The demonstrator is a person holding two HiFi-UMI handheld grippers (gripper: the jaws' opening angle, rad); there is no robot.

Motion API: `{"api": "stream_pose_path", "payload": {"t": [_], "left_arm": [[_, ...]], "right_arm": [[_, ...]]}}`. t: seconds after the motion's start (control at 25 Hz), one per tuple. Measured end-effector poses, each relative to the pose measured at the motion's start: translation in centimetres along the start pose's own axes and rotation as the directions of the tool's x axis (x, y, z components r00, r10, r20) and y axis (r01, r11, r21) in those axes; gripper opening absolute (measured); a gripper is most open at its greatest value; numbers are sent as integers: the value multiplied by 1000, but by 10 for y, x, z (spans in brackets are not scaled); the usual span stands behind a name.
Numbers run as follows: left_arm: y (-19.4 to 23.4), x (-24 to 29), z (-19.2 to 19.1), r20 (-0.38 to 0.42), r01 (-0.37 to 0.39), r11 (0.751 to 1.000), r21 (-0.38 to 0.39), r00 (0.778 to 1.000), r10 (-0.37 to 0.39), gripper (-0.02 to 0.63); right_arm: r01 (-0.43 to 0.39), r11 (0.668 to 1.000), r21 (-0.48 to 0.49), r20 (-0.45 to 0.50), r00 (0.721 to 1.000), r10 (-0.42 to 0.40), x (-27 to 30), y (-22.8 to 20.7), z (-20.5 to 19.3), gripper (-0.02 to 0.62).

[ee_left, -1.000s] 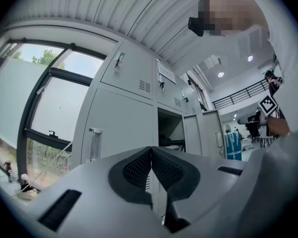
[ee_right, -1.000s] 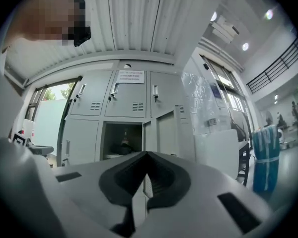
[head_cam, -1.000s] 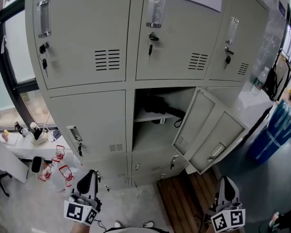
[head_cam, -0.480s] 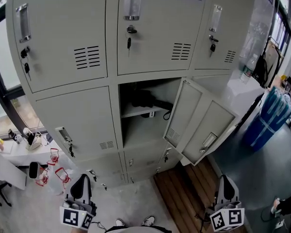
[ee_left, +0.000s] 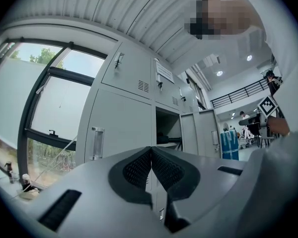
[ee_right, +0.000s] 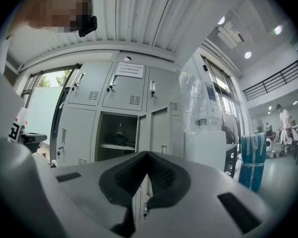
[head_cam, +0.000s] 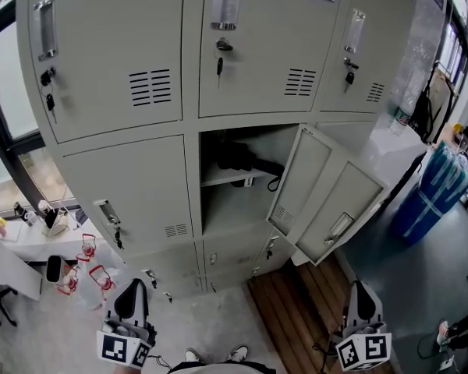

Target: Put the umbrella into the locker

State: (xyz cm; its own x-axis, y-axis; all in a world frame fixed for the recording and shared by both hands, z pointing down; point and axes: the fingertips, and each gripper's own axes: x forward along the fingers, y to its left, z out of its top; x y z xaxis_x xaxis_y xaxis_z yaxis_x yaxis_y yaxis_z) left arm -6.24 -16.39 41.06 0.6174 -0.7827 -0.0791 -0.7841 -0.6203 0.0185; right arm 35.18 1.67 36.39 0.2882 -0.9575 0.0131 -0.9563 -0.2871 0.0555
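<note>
head view: we face the umbrella (head_cam: 240,158), crosswise in the locker (head_cam: 238,209), ahead between left gripper (head_cam: 134,285) and right gripper (head_cam: 360,287); both pressed together, empty

Big dark-framed window (head_cam: 0,92) on the left, daylight pouring in. Pale speckled floor (head_cam: 210,329) near, brown wooden slats (head_cam: 296,318) to its right. Blue wrapped bundle (head_cam: 433,197) far right, ceiling spotlights (ee_right: 248,55) glowing overhead.

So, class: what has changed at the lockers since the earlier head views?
Nothing visibly moved; only the framing shifted. The dark folded umbrella still lies on the shelf in the grey metal locker, its door open; the left gripper and right gripper stay shut and empty.
</note>
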Motion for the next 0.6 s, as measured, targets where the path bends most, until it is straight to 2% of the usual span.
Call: {"api": "stream_pose_path", "payload": {"t": [0.6], "left_arm": [[3,-10,1,13,-23,1000,-8,1000,23,21]], "right_arm": [[-36,999,-10,4,999,36,5,13,1,17]]}}
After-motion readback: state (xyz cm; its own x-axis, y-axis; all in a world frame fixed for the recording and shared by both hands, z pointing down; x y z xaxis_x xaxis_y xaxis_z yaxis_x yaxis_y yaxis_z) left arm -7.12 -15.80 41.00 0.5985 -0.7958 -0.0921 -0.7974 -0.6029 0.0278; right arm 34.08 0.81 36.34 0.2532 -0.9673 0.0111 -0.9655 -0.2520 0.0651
